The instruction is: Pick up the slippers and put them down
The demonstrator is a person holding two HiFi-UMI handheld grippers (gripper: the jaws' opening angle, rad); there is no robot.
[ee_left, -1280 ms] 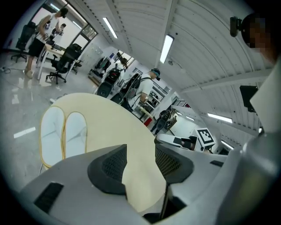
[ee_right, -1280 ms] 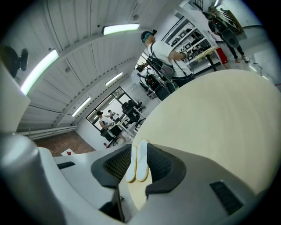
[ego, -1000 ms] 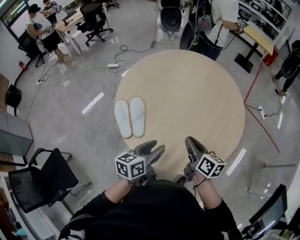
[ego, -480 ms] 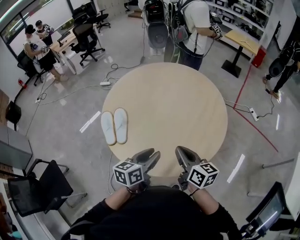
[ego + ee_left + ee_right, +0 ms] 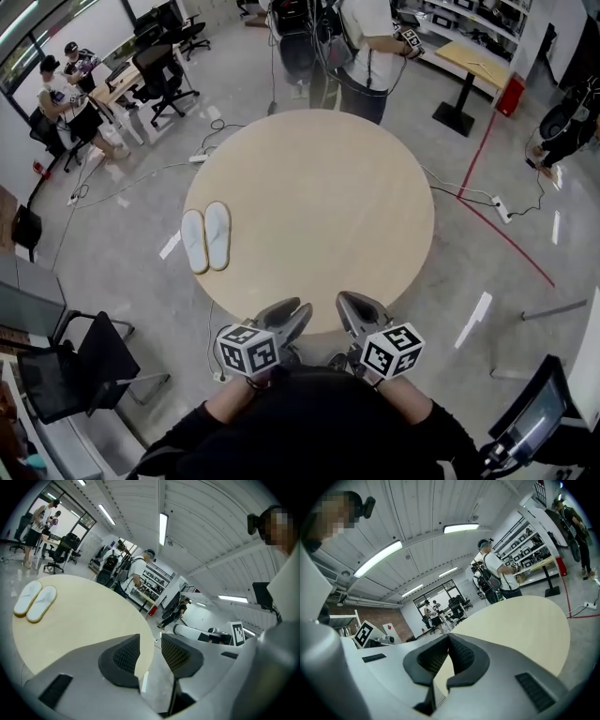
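Slippers (image 5: 205,237) lie far left of the left claw (image 5: 294,312), apart though just narrowed; right claw (image 5: 345,303) together

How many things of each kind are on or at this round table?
White slippers: 2
Round table: 1
Grippers: 2, left gripper and right gripper
Total: 5
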